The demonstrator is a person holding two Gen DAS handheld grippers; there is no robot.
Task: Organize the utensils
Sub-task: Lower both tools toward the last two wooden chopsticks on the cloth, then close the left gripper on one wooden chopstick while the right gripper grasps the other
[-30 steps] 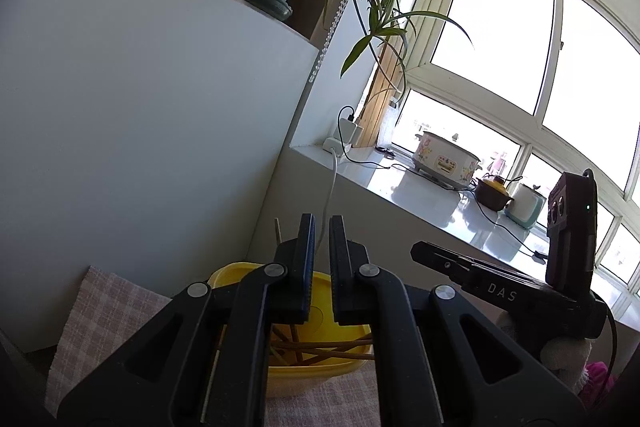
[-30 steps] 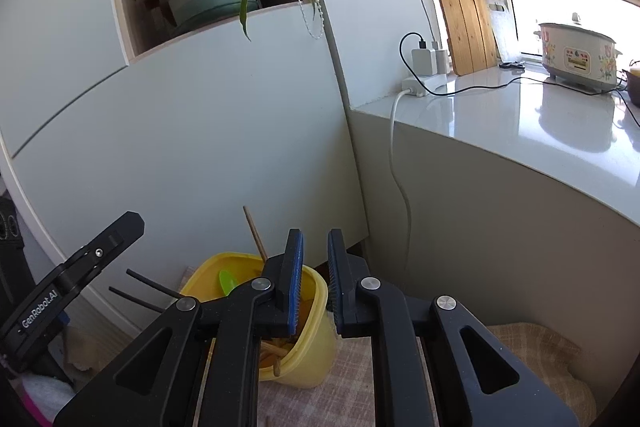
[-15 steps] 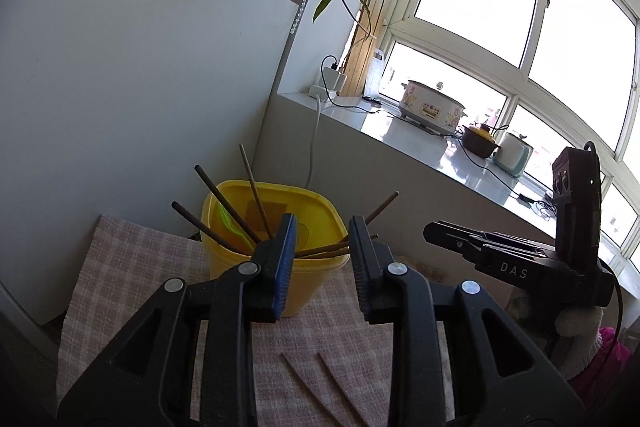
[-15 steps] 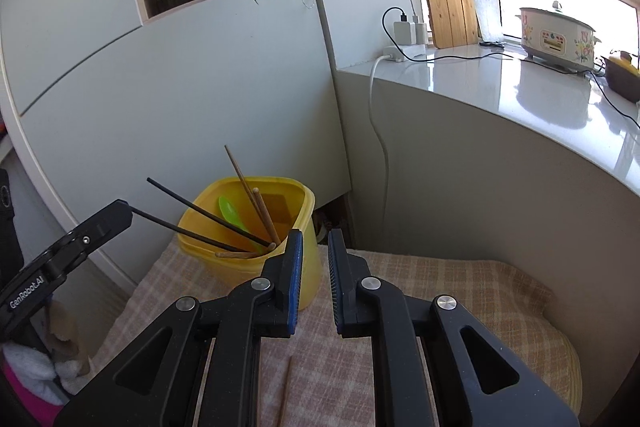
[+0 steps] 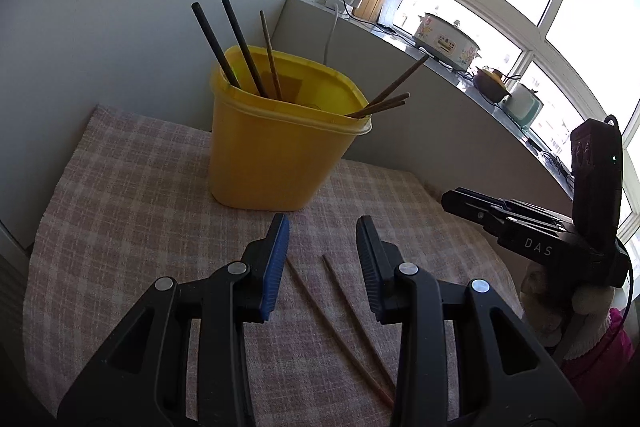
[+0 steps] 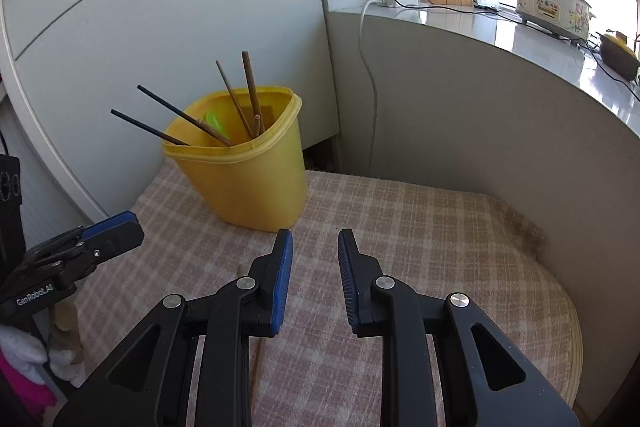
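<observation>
A yellow plastic tub (image 5: 276, 143) stands on a pink checked cloth (image 5: 132, 195) and holds several chopsticks, black and brown; it also shows in the right wrist view (image 6: 248, 179), with something green inside. Two brown chopsticks (image 5: 340, 323) lie loose on the cloth, below and between my left gripper's fingers. My left gripper (image 5: 322, 227) is open and empty above them. My right gripper (image 6: 315, 239) is open and empty above the cloth, right of the tub. One loose chopstick (image 6: 256, 367) shows under its left finger.
A white cabinet wall stands behind the tub. A grey counter (image 6: 520, 39) to the right carries a slow cooker (image 6: 550, 7), chargers and cables. The cloth's edge (image 6: 560, 307) drops off at the right. The other gripper shows at each view's side.
Both grippers have pulled back and tilted down from the tub toward the cloth, and both have opened from nearly shut. The loose chopsticks have come into view under the left gripper.
</observation>
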